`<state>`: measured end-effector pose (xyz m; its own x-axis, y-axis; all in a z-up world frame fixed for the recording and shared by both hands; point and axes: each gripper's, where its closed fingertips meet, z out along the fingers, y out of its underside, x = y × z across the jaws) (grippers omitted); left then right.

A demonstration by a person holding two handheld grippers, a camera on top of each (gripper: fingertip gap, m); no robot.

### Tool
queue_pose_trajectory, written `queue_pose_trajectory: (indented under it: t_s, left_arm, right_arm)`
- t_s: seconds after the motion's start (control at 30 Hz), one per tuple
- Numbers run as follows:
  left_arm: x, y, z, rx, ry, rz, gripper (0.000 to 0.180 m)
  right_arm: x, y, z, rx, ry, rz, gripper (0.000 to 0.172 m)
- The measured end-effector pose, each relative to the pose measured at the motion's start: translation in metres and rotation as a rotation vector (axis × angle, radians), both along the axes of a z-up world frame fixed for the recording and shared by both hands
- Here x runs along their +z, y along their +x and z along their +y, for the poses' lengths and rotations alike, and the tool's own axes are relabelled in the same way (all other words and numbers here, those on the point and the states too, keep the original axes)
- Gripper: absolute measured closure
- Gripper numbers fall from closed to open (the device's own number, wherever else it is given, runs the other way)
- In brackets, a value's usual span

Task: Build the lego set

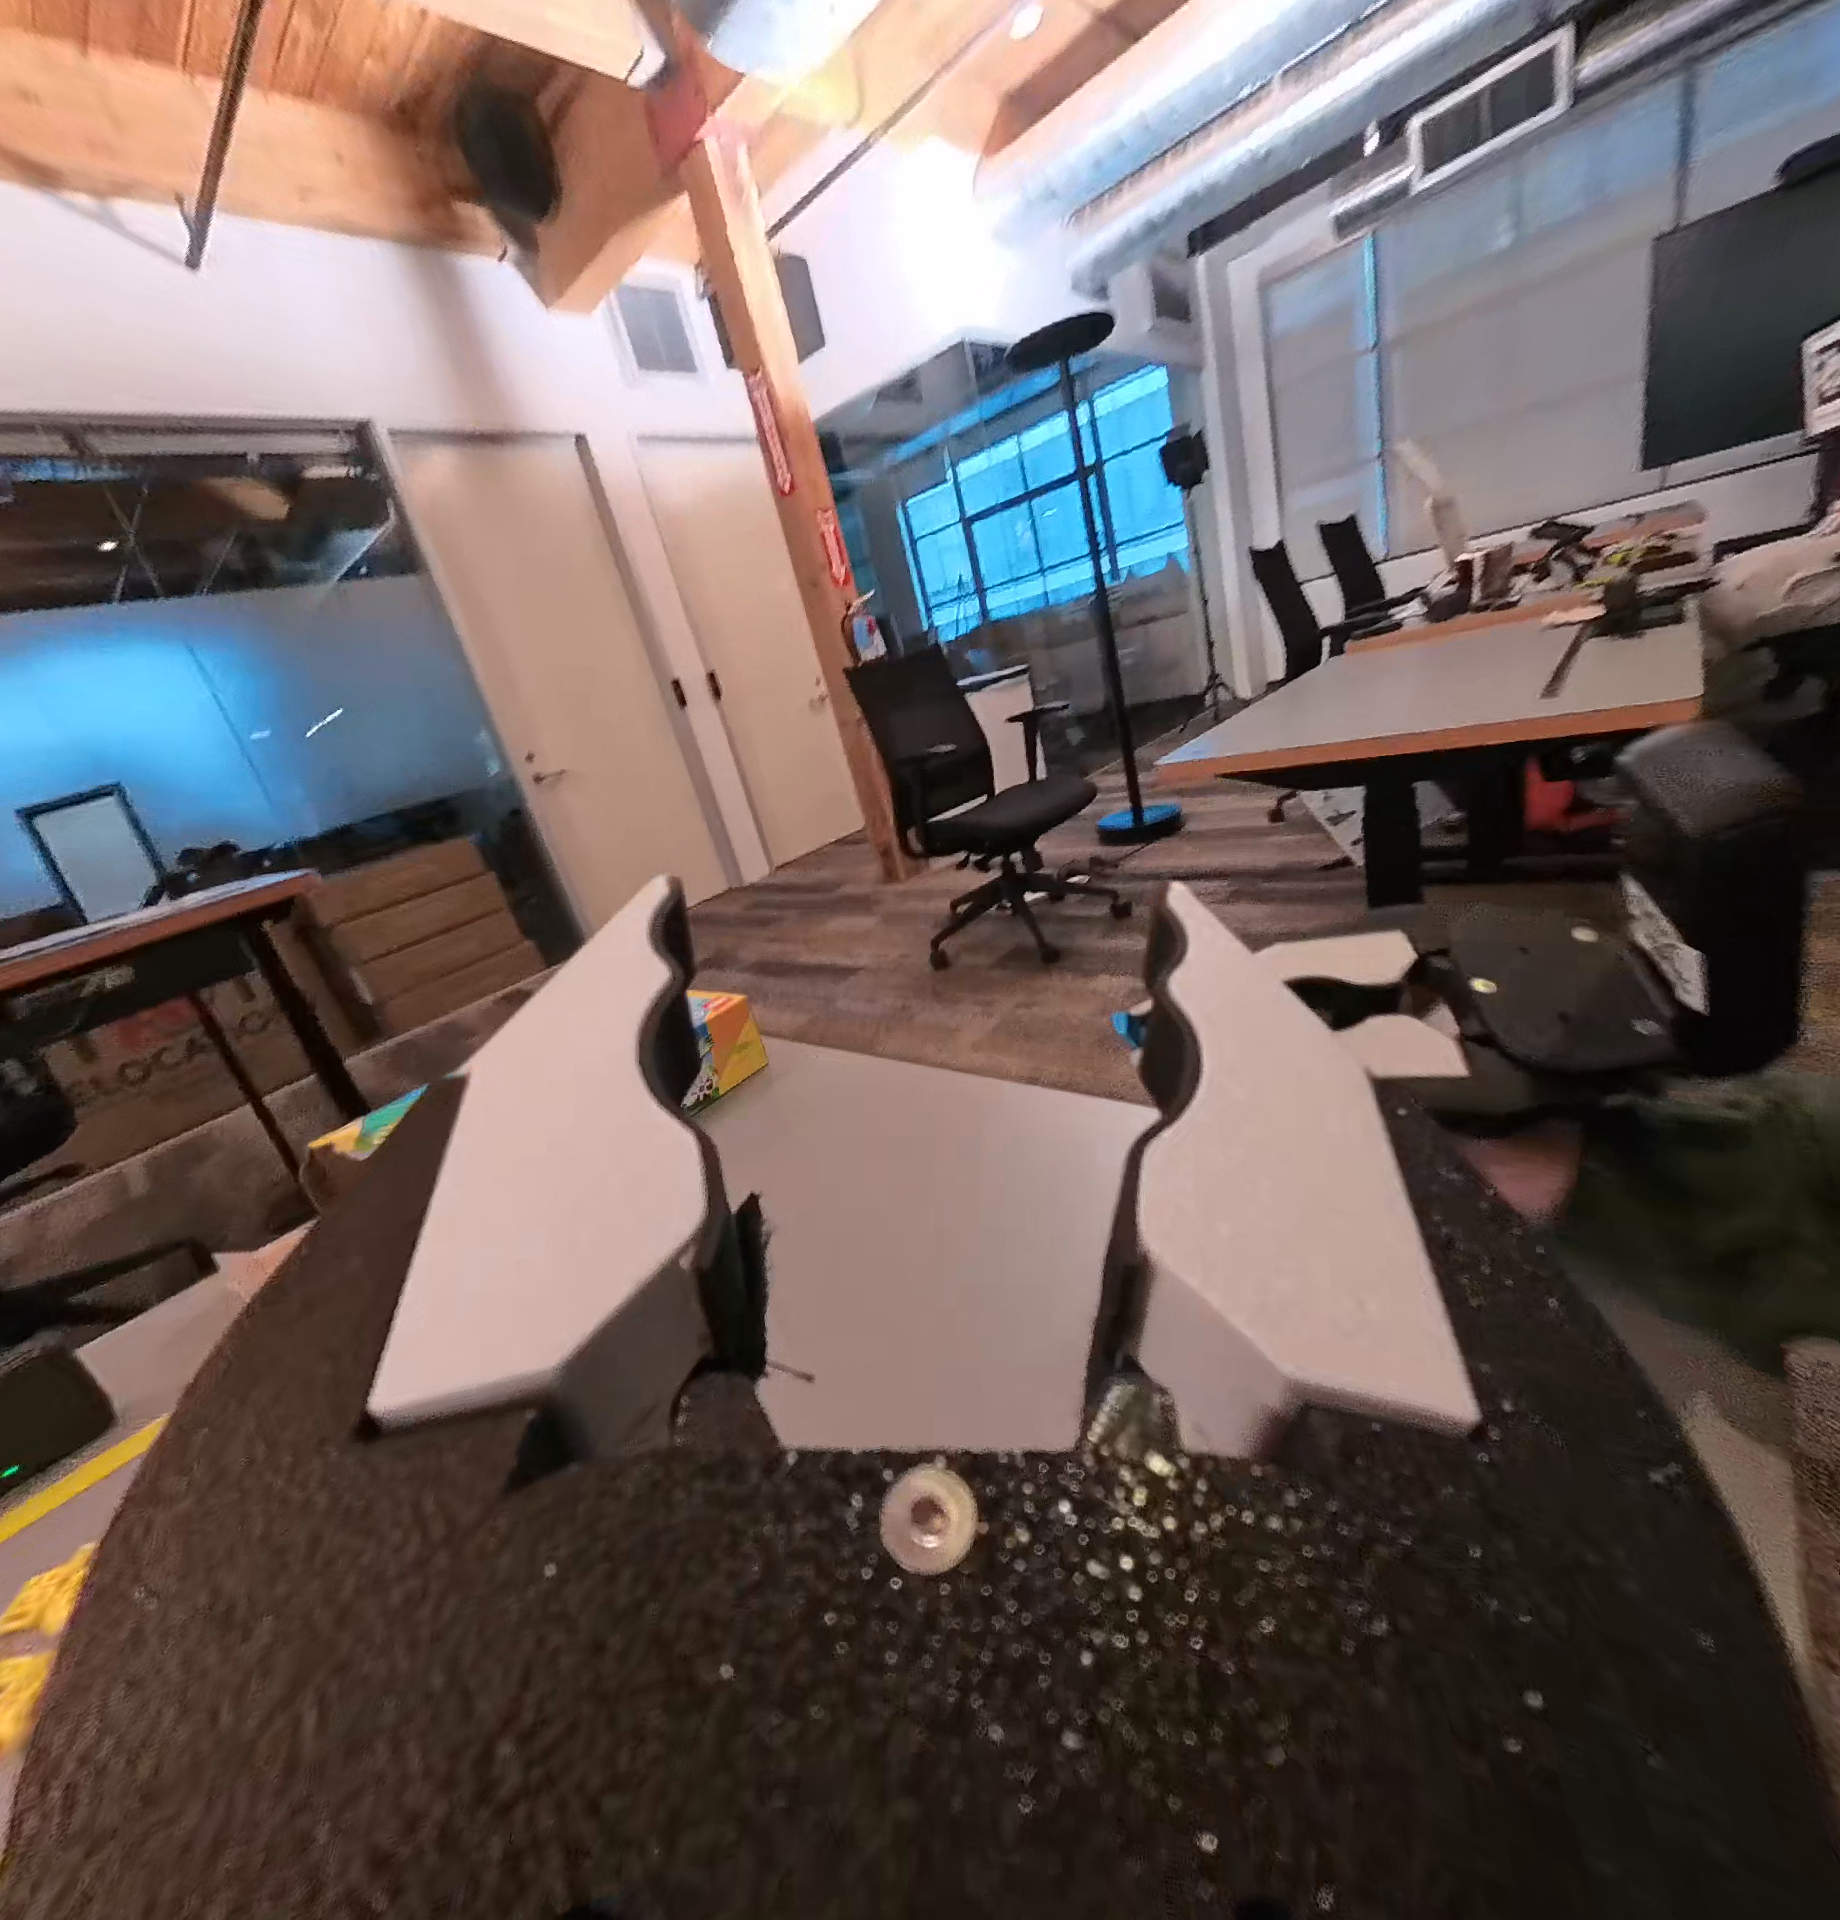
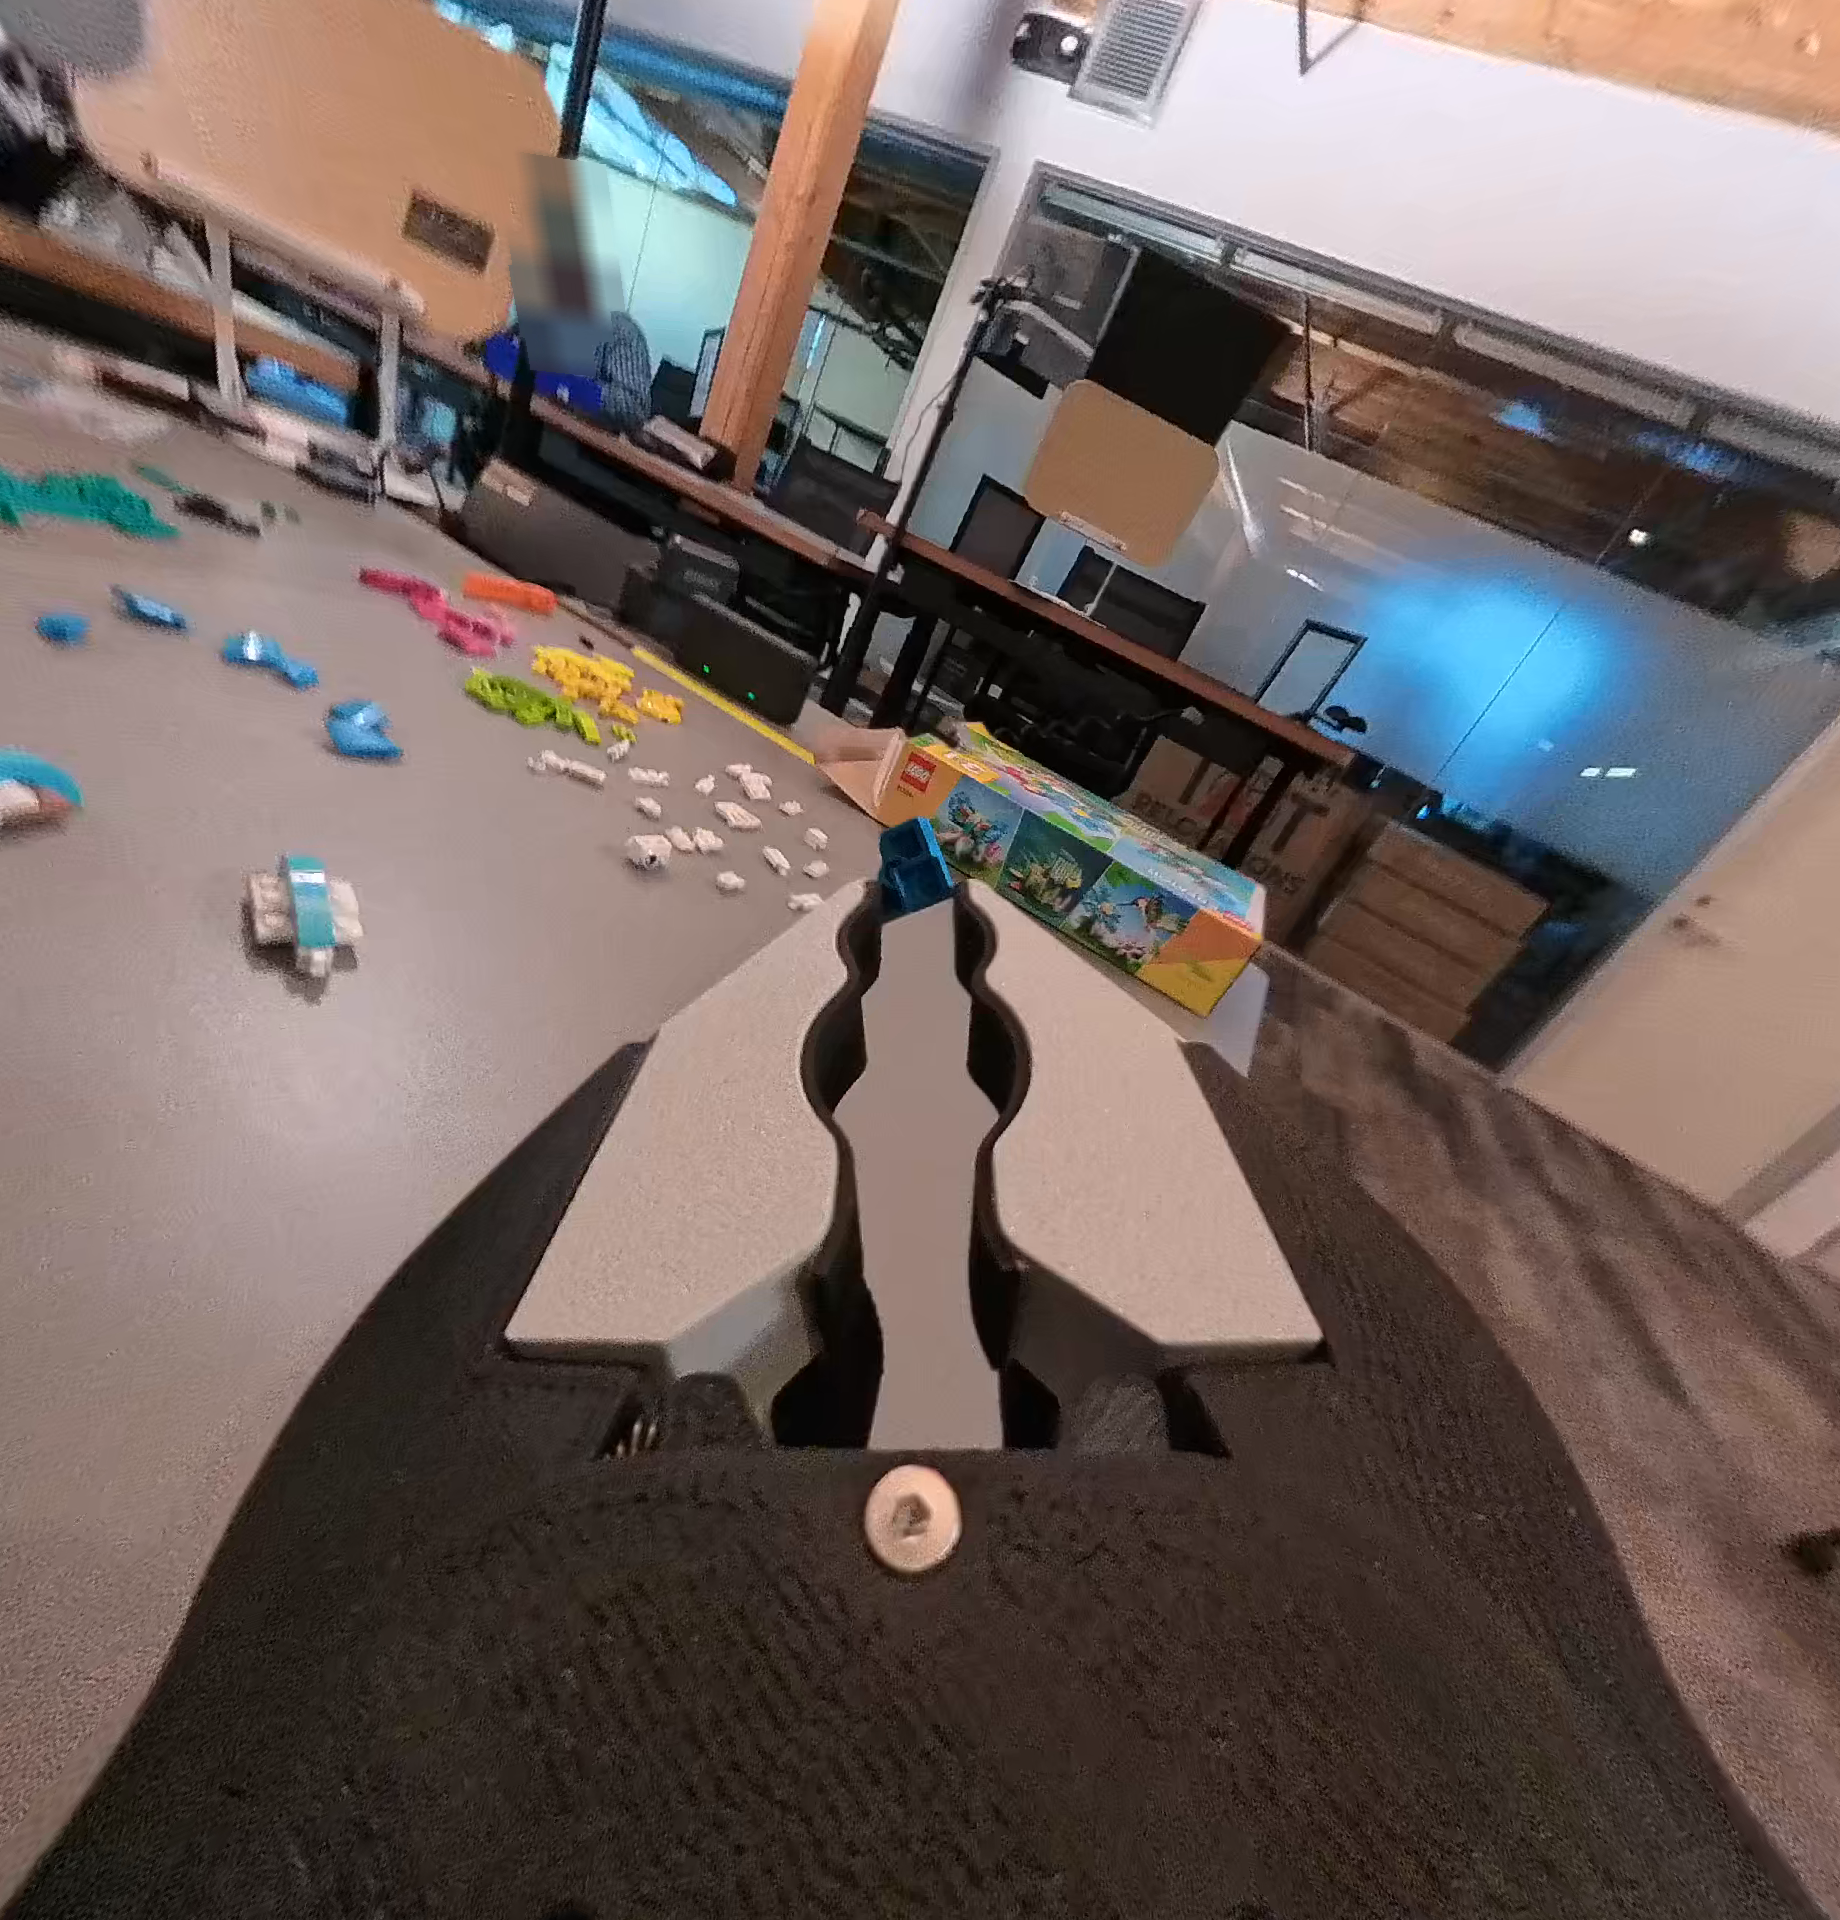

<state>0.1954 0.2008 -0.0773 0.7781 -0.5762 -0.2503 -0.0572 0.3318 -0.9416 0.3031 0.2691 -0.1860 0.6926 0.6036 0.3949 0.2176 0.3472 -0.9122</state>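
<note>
The right gripper (image 2: 918,902) pinches a small blue brick (image 2: 916,868) at its fingertips, lifted just beside the colourful toy box (image 2: 1092,868). The left gripper (image 1: 916,956) gapes empty, seemingly above the table's edge (image 1: 895,1164).

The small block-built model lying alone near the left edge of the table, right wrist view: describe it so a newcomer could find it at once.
Start at the grey table strewn with colour-sorted toy bricks. Left of the scattered white bricks, apart from every pile, lies a small built model. It alone is assembled: a whitish body crossed by a teal strip, while its neighbours are loose single-colour pieces.
</note>
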Motion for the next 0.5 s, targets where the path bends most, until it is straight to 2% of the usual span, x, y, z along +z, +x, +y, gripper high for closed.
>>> queue_pose_trajectory:
  t_s: [0.1, 0.23, 0.33, 0.4, 0.5]
  left_arm:
    - [0.001, -0.041, -0.025, -0.025, 0.005, -0.002, 0.096]
    - [0.004, -0.110, -0.040, 0.020, -0.121, -0.042, 0.096]
    - [0.014, -0.159, -0.061, 0.061, -0.132, -0.113, 0.099]
    - [0.014, -0.186, -0.074, 0.099, -0.127, -0.131, 0.100]
    - [0.015, -0.213, -0.095, 0.152, -0.119, -0.139, 0.102]
  right_arm:
    - [-0.007, -0.010, -0.004, -0.026, 0.058, -0.125, 0.158]
    - [-0.012, -0.017, 0.001, -0.115, 0.111, -0.300, 0.158]
    - [-0.001, -0.045, -0.006, -0.063, 0.132, -0.438, 0.158]
    - [-0.004, -0.072, -0.010, -0.009, 0.161, -0.626, 0.158]
    - [-0.024, -0.106, -0.007, 0.055, 0.251, -0.967, 0.158]
